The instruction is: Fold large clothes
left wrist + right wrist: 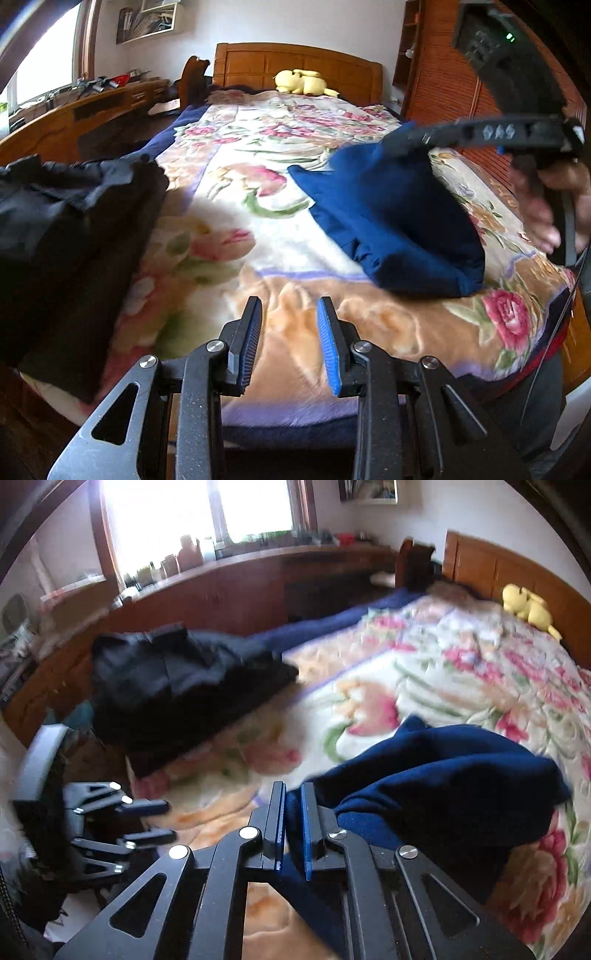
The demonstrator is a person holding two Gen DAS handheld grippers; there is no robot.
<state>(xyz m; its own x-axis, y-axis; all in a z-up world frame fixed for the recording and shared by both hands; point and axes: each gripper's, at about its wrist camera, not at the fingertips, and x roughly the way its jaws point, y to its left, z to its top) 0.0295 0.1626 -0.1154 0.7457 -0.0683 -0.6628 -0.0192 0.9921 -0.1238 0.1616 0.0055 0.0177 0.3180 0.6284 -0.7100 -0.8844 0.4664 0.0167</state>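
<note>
Right wrist: right claw (293,825) pinching blue garment (443,775); left claw (290,339) parted, empty.

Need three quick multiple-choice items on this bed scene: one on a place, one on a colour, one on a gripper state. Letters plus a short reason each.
1. Where does the yellow plush toy lie?
A. by the wooden headboard
B. on the dark blue fabric garment
C. on the floor

2. What colour is the bundled garment at the left edge of the floral blanket?
A. red
B. black
C. white

3. What is the right hand-held gripper doing?
A. standing wide open, empty
B. clamped on the plush toy
C. closed on the dark blue fabric garment

Answers:
1 A, the toy rests at the far end of the bed against the headboard.
2 B, the black bundled garment is plainly black in both views.
3 C, blue cloth sits pinched between its nearly closed pads; the left hand-held gripper is the open, empty one.
</note>
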